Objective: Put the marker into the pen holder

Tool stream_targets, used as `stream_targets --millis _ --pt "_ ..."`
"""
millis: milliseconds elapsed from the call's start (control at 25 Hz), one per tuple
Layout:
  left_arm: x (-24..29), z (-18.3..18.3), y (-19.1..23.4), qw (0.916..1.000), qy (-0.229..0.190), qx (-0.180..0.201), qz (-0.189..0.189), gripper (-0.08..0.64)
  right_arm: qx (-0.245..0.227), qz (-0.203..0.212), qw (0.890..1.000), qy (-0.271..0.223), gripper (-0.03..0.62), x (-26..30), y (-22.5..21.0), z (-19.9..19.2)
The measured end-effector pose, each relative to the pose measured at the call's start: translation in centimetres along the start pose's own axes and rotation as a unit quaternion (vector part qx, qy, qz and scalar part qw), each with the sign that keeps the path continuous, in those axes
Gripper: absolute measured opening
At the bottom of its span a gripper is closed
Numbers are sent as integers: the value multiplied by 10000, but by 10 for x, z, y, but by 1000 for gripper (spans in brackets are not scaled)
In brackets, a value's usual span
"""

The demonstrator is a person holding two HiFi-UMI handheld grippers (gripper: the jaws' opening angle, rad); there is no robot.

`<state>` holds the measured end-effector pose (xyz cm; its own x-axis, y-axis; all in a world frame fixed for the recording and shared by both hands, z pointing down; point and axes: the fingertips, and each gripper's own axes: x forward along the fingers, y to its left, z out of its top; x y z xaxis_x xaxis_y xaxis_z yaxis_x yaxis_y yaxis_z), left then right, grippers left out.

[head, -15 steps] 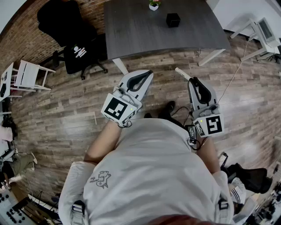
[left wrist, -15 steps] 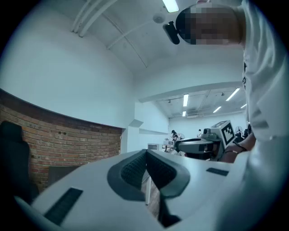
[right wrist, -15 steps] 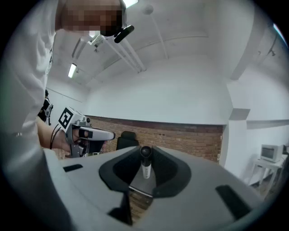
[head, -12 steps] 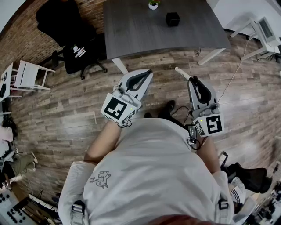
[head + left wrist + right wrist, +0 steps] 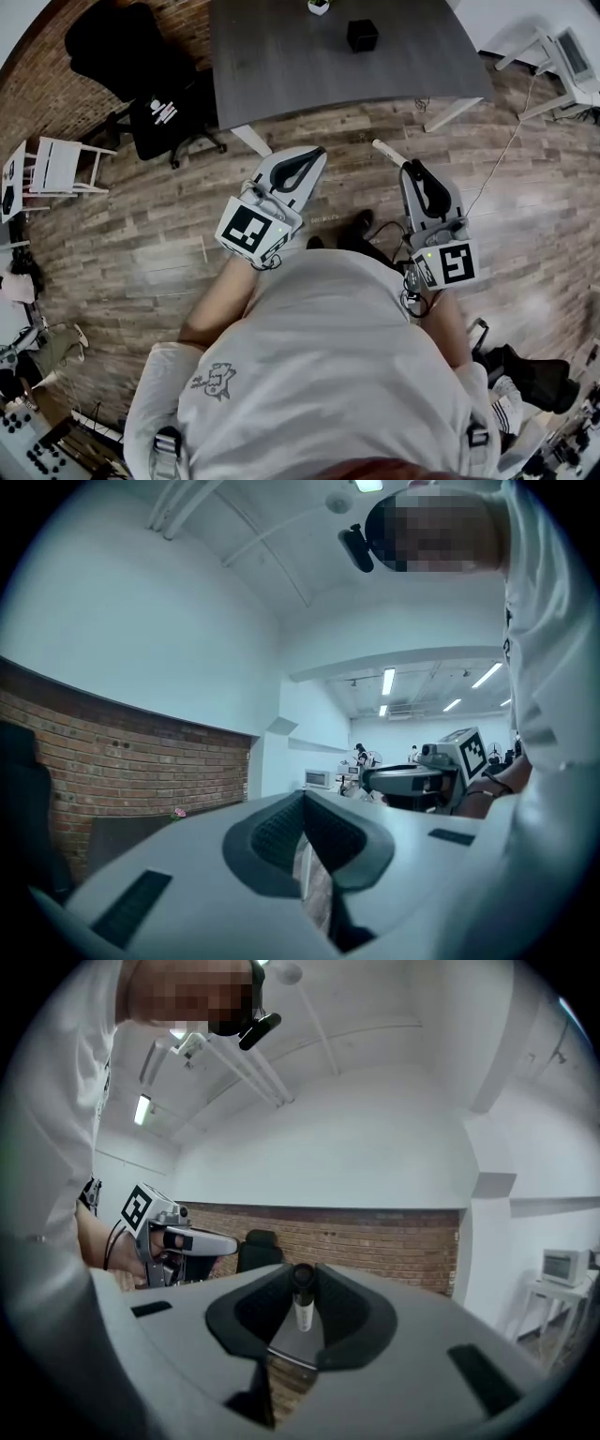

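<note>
Short of the table [image 5: 281, 66] with the pen holder [image 5: 362, 36], right gripper [image 5: 412, 169] clamps the marker [image 5: 386, 153] for carrying; left gripper [image 5: 315, 156] closed, empty.

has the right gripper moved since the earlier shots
No. The right gripper, shut on the marker, stays just as far short of the table.

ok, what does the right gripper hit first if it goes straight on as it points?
Likely the table: in the head view the right gripper, shut on the marker, aims at its near edge, roughly toward the pen holder. Height is unclear; it may pass over the top.
</note>
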<state>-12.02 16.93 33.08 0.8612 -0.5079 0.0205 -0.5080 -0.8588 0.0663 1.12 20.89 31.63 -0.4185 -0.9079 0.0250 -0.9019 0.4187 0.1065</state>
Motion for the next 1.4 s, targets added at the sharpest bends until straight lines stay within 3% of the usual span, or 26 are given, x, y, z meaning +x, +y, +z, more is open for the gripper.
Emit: stream_targets --millis 520,880,1400 --pt "136 -16 7 9993 309 -49 -183 11 337 -49 9994 2 77 16 -123 -25" --pt "207 -19 7 9991 420 -77 79 11 581 37 9983 -47 77 13 -202 -36" --pt "246 -25 41 9991 412 -74 -24 11 591 -27 9982 -101 77 53 -237 -41"
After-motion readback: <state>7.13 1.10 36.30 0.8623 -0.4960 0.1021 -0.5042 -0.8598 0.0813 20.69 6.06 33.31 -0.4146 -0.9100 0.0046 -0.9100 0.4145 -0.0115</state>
